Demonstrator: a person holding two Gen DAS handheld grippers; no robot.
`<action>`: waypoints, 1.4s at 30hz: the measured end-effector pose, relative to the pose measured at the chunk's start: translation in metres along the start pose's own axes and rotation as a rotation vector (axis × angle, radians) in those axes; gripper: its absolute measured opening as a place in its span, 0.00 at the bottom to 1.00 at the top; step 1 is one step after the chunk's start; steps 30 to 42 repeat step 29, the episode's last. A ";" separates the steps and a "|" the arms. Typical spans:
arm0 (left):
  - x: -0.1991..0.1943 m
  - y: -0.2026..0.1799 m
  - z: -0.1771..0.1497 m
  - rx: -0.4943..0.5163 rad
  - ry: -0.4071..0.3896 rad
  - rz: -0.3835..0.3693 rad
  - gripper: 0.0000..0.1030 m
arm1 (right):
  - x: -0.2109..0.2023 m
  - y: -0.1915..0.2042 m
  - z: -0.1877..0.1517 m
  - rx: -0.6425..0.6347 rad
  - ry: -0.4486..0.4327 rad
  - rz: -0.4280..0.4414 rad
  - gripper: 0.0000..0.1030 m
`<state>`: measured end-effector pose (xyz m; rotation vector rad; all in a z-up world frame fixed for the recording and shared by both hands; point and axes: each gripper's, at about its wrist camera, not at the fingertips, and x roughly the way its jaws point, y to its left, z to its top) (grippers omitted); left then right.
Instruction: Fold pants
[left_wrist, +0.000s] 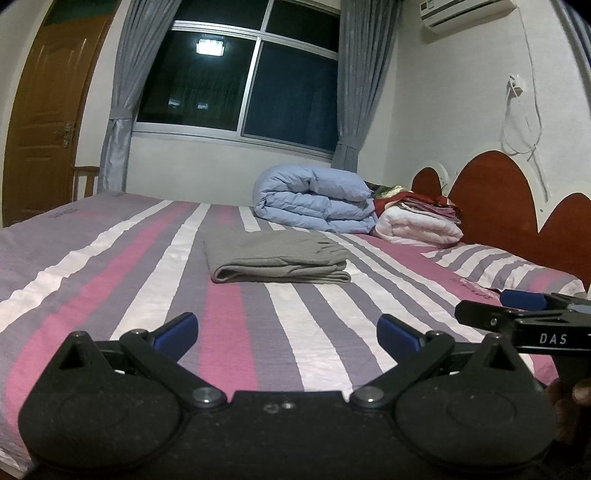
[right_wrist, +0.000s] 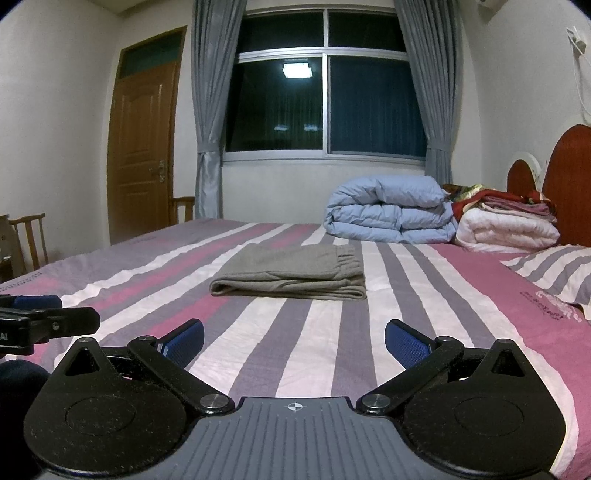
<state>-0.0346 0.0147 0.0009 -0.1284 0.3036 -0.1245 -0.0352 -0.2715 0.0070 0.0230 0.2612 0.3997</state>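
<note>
The grey pants lie folded in a flat rectangle on the striped bed, well ahead of both grippers. They also show in the right wrist view, elastic waistband on the right. My left gripper is open and empty, low over the bed, short of the pants. My right gripper is open and empty too, beside the left one. The right gripper also shows at the right edge of the left wrist view. The left gripper shows at the left edge of the right wrist view.
A folded light-blue duvet and a stack of folded bedding sit at the far side by the red headboard. A striped pillow lies at right. A wooden chair and door stand left.
</note>
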 end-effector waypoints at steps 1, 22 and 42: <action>0.000 0.000 0.000 0.001 0.000 0.000 0.94 | 0.000 0.000 0.000 -0.001 0.000 0.001 1.00; -0.002 0.002 0.004 0.023 -0.038 -0.016 0.92 | -0.001 -0.002 0.000 -0.001 0.001 0.002 1.00; -0.002 0.001 0.006 0.026 -0.050 -0.017 0.93 | 0.000 -0.002 0.000 -0.001 0.001 0.003 1.00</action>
